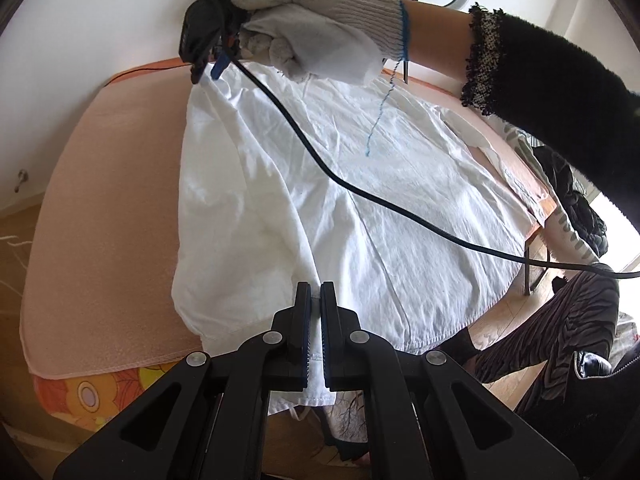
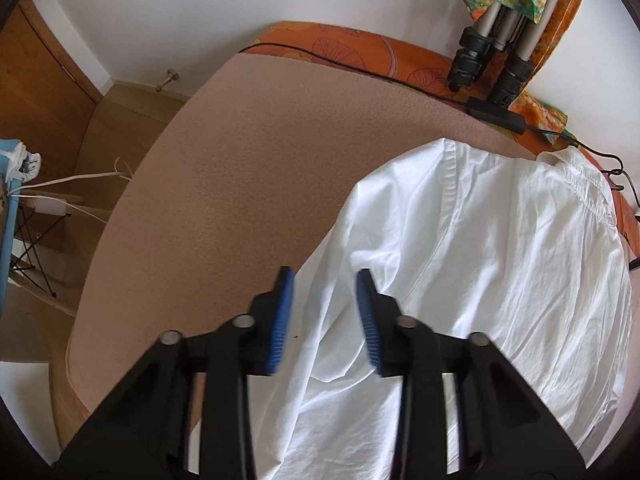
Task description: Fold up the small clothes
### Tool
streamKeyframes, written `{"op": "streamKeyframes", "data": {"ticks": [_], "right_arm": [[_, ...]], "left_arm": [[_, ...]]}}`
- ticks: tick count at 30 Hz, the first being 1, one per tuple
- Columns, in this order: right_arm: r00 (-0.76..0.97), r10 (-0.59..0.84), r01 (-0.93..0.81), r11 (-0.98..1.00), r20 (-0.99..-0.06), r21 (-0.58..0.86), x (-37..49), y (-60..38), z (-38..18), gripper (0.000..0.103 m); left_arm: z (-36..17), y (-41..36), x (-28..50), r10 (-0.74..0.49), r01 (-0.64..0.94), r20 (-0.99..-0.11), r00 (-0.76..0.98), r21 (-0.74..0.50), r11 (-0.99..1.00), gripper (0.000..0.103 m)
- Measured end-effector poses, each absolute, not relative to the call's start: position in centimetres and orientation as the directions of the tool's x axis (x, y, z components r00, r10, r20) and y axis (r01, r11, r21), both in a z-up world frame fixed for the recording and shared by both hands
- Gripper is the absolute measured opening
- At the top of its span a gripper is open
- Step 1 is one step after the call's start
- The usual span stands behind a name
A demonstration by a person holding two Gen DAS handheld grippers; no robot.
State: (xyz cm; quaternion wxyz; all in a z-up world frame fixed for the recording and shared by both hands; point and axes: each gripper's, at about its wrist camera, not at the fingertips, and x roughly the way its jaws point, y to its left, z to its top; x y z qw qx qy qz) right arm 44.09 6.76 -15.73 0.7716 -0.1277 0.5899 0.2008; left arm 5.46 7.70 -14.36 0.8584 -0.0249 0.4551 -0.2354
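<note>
A white shirt (image 1: 320, 184) lies spread over a pink-covered table (image 1: 112, 208). My left gripper (image 1: 316, 292) is shut on the shirt's near hem at the table's front edge. My right gripper (image 2: 325, 276) is open, with blue pads, hovering over the shirt's left edge (image 2: 480, 248) near the far end. It also shows in the left wrist view (image 1: 208, 68), held by a gloved hand (image 1: 320, 28) above the shirt's far corner, its cable trailing across the cloth.
A tripod (image 2: 488, 56) and a black power brick (image 2: 496, 114) stand at the table's far right. A black cable (image 2: 320, 56) runs along the far edge. A person's legs (image 1: 560, 328) stand right of the table. A blue stand (image 2: 8, 208) is at left.
</note>
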Motion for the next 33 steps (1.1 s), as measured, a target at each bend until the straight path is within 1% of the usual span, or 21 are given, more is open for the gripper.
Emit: {"op": "streamKeyframes", "data": {"ticks": [2,4,7,11,14,16,18,21,22,23,25,27,29,31,33], "right_arm": [[0.233,0.15,-0.459,0.888,-0.961,0.027,44.1,6.6,-16.0,0.005],[0.252,0.164,-0.45,0.892,-0.954,0.034,44.2,6.2,-15.7,0.003],[0.271,0.222,-0.444,0.892,-0.937,0.084,44.3,5.3,-13.8,0.002],[0.345,0.252,-0.402,0.91,-0.904,0.1,44.8,2.1,-10.5,0.002],[0.363,0.265,-0.363,0.923,-0.894,0.126,45.4,-1.4,-9.9,0.002],[0.333,0.265,-0.355,0.924,-0.905,0.14,45.7,-3.2,-11.0,0.002],[0.32,0.218,-0.334,0.937,-0.922,0.105,45.4,-4.7,-12.7,0.002],[0.301,0.187,-0.318,0.944,-0.935,0.086,44.7,-6.7,-13.9,0.006],[0.306,0.196,-0.321,0.942,-0.932,0.093,44.1,-7.3,-13.9,0.011],[0.318,0.199,-0.336,0.938,-0.927,0.086,43.5,-7.6,-13.7,0.019],[0.352,0.2,-0.353,0.933,-0.914,0.068,42.2,-7.9,-13.2,0.029],[0.33,0.242,-0.384,0.917,-0.912,0.104,40.9,-7.8,-13.0,0.029],[0.331,0.238,-0.411,0.907,-0.913,0.087,39.4,-7.0,-12.9,0.029],[0.306,0.261,-0.462,0.882,-0.915,0.097,38.1,-6.0,-12.9,0.029],[0.317,0.246,-0.479,0.875,-0.916,0.069,37.4,-5.4,-12.9,0.029]], "left_arm": [[-13.9,8.1,5.2,-0.426,0.375,-0.762,0.488,-0.257,0.891,0.003],[-13.5,8.3,5.2,-0.421,0.37,-0.757,0.499,-0.253,0.894,0.003],[-12.8,7.8,5.5,-0.414,0.382,-0.749,0.518,-0.23,0.895,0.003],[-12.4,5.4,6.7,-0.412,0.426,-0.743,0.528,-0.188,0.885,0.003],[-13.6,2.7,7.5,-0.425,0.493,-0.766,0.481,-0.165,0.854,0.003],[-14.6,1.5,7.5,-0.402,0.504,-0.795,0.454,-0.143,0.852,0.004],[-15.3,1.1,7.2,-0.4,0.506,-0.826,0.397,-0.167,0.846,0.004],[-14.5,2.2,5.9,-0.407,0.488,-0.825,0.391,-0.189,0.852,0.008],[-14.1,2.7,5.3,-0.39,0.476,-0.821,0.418,-0.168,0.863,0.008],[-13.8,3.5,4.9,-0.367,0.453,-0.816,0.446,-0.148,0.879,0.01],[-13.9,5.0,4.7,-0.333,0.393,-0.816,0.472,-0.143,0.908,0.01],[-14.5,6.7,5.2,-0.297,0.313,-0.822,0.485,-0.154,0.937,0.01],[-15.2,7.9,5.9,-0.287,0.251,-0.836,0.468,-0.186,0.95,0.01],[-15.5,8.0,6.4,-0.297,0.235,-0.838,0.458,-0.208,0.949,0.01],[-15.2,7.1,6.9,-0.328,0.249,-0.826,0.458,-0.235,0.94,0.011]]}}
